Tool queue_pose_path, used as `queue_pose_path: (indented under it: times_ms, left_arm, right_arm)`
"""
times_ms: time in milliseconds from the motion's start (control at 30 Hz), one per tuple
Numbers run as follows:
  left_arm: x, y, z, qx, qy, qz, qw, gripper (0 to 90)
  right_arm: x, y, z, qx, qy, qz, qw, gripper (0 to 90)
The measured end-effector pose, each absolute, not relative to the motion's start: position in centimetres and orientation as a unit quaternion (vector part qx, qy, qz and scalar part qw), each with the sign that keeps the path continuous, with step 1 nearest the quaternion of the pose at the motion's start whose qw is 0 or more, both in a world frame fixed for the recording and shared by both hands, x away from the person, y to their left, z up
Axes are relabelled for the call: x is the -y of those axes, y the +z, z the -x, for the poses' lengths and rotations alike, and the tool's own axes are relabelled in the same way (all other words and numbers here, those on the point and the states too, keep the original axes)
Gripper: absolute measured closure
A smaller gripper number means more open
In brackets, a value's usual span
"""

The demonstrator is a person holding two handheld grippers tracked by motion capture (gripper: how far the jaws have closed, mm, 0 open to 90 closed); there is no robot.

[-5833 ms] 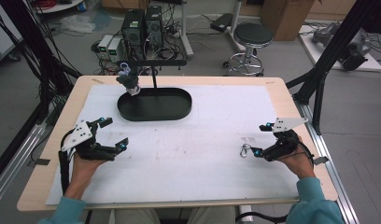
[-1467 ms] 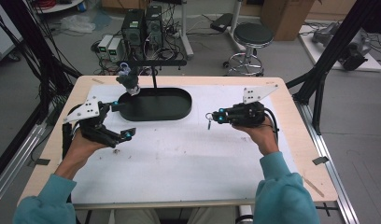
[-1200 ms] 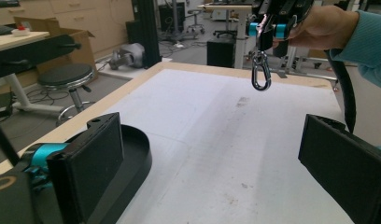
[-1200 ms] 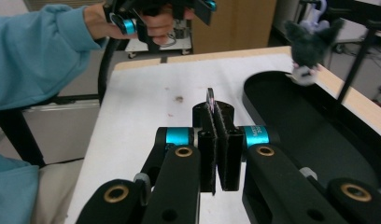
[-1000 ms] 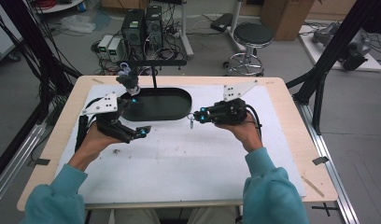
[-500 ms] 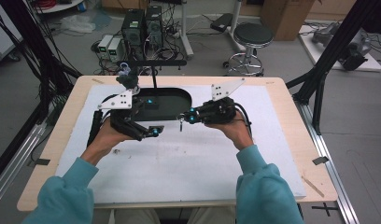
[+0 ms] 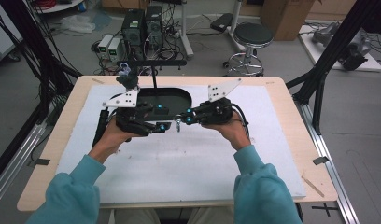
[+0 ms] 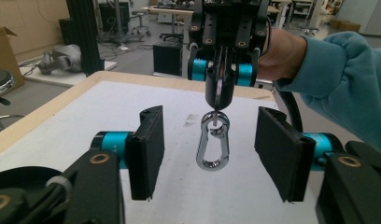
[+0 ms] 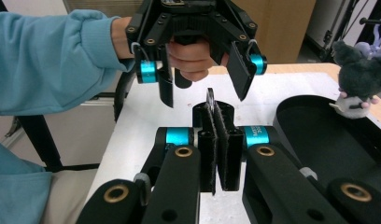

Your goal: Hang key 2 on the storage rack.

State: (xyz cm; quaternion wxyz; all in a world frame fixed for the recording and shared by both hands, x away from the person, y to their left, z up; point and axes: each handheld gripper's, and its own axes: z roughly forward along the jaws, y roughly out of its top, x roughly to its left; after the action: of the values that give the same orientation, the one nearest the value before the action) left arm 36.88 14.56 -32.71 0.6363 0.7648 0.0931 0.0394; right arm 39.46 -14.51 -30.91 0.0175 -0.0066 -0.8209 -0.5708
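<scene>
A silver carabiner clip [image 8: 213, 147] hangs from a small ring, and my right gripper [image 8: 220, 91] is shut on that ring. In the high view the carabiner [image 7: 178, 125] dangles just above the white mat in front of the black tray. My left gripper [image 8: 214, 156] is open, its two pads on either side of the hanging clip without touching it. The right gripper view looks over the shut right gripper [image 9: 215, 109] at the open left gripper [image 9: 202, 74] facing it. From above, the left gripper [image 7: 160, 120] and right gripper [image 7: 180, 116] meet tip to tip.
A black oval tray [image 7: 179, 95] lies just behind the grippers. A grey plush toy [image 7: 128, 79] hangs at its left end from a black stand [image 7: 153, 63], and the toy [image 9: 361, 74] sits far right in the right gripper view. White mat [image 7: 188, 163] covers the wooden table.
Both hands have moved inward from the table's sides. The right gripper carried the carabiner from the right side to the centre; the left gripper came to straddle it.
</scene>
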Motion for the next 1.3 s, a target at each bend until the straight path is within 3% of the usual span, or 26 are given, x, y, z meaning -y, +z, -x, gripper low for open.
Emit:
queue_pose_path:
  times_ms: [533,1033,1300]
  left_arm:
    - [-13.65,-32.36,-36.51,-0.065,0.032,-0.767,0.637,73.1]
    - [-13.81,-32.33,-36.52,-0.062,0.040,-0.770,0.633,86.6]
    - [-13.83,-32.23,-36.37,-0.060,0.047,-0.774,0.628,88.1]
  right_arm:
    - [14.02,-31.01,-39.35,0.821,-0.570,0.001,0.021,88.7]
    - [13.84,-31.02,-39.24,0.822,-0.569,-0.006,0.025,88.7]
    - [13.79,-31.08,-39.30,0.822,-0.569,-0.006,0.025,88.5]
